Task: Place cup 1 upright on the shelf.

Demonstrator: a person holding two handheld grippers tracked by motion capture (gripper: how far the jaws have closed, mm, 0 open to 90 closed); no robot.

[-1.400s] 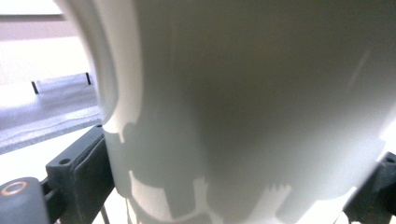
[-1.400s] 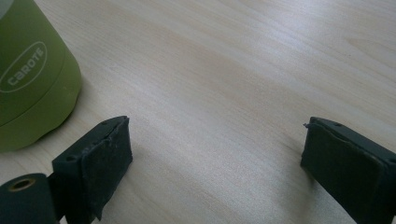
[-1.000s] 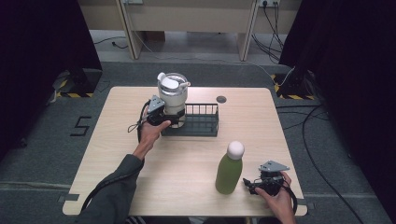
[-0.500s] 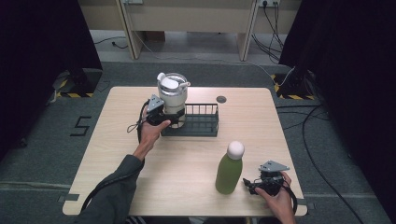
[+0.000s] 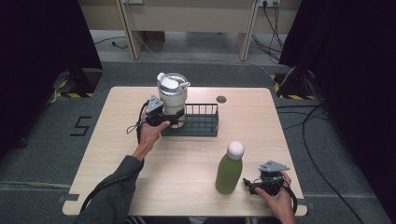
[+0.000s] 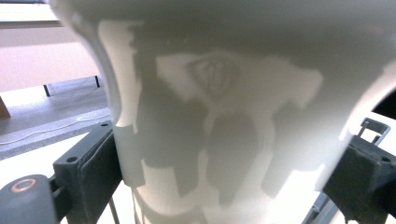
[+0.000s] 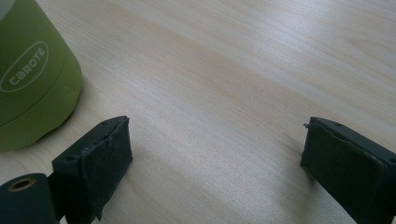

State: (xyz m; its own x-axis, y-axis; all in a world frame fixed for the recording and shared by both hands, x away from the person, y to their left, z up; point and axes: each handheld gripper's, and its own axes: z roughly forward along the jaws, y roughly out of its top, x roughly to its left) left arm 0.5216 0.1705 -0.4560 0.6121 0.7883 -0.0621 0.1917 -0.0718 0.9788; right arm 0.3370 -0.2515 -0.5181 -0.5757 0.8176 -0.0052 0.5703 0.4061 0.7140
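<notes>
Light wood bench with rounded corners on grey carpet floor. Small dark round port near the bench's far edge. Black curtains hang both sides. Beige desk at the back, cables trailing beneath. Yellow-black hazard tape on the floor at left and right. A "5" marking on the floor, left. Even overhead light.

White tumbler with a white lid; black wire rack on a pale light-wood table. Green bottle, white cap, white "CAROTE" oval logo on its side. Both grippers' jaws are black; grey plate on the right gripper.
</notes>
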